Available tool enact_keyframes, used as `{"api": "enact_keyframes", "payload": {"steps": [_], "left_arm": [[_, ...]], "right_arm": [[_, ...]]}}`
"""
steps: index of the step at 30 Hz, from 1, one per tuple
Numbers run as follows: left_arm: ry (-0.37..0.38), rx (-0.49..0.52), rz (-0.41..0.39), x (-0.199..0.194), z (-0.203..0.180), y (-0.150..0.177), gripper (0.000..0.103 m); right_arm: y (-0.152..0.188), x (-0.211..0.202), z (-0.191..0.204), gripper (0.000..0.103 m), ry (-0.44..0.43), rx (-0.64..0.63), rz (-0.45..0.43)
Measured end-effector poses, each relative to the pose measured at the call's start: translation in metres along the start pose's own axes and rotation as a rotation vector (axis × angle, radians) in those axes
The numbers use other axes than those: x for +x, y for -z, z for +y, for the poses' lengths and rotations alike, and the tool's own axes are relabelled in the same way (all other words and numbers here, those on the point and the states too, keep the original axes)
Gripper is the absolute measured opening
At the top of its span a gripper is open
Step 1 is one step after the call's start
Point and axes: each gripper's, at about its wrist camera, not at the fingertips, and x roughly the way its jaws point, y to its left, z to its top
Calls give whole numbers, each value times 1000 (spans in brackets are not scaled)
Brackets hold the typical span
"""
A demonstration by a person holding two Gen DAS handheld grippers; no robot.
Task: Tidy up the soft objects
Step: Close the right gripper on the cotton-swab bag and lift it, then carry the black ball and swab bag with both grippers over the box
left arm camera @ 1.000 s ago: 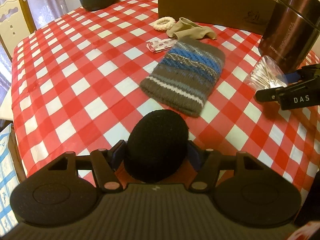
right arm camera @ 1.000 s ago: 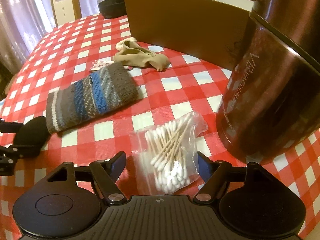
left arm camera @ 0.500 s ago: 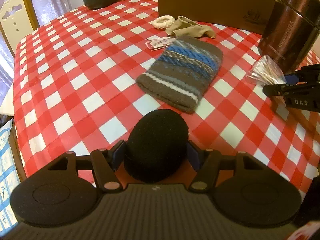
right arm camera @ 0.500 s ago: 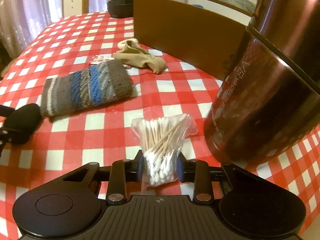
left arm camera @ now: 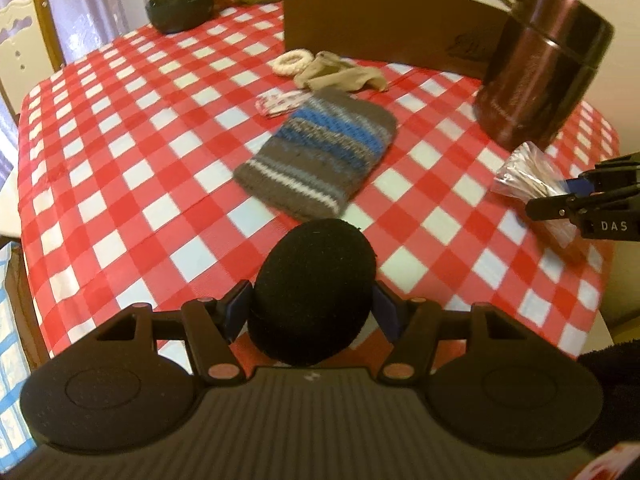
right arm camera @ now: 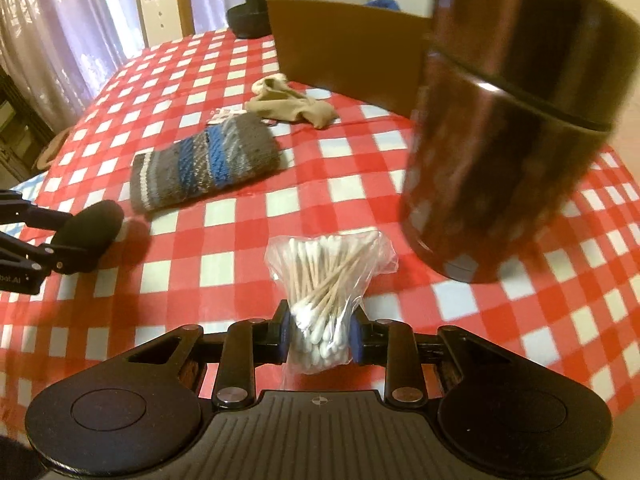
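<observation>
Since the earlier frame, the right gripper [right arm camera: 318,338] has closed on the bag of cotton swabs [right arm camera: 326,292], and both views have shifted a little across the checked tablecloth [left arm camera: 120,168].

Left wrist view: the left gripper [left arm camera: 312,306] holds the black foam ball [left arm camera: 314,294] between its blue pads, its jaws set fairly wide around it, as a second ago. Beyond the ball, at mid-table, lies the striped knit pouch [left arm camera: 320,160]. Farther off lie a beige stocking [left arm camera: 340,78], a cream scrunchie [left arm camera: 292,62] and a small printed packet [left arm camera: 280,103]. At the far edge stands the brown box [left arm camera: 380,28]; the dark canister [left arm camera: 540,68] stands at far right. The right tool enters from the right edge with the bag in its tips; whether the bag is clear of the cloth cannot be told here.

Right wrist view: the jaws, which stood wide on either side of the bag a second ago, are now narrow and pinch its lower end, so the swab tips bunch between the pads while the sticks fan upward. The canister looms blurred at right; the box, open at the top, stands far beyond it. The left tool and ball appear at the left edge.

Reading: with both tools loaded, the likely next step is carriage to the box, while pouch, stocking and scrunchie remain on the table.
</observation>
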Motion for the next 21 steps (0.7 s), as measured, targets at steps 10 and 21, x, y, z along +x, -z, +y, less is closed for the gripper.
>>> {"api": "enact_keyframes", "payload": {"steps": [10,21], "left_arm": [[32,59,-74,-21,-26,-28,62],[66,111,-148,-20,-60,-75,62]], "right_arm": [[20,-40,-45,29,65,102,-23],[20,-90,-112,29,155,242,-126]]}}
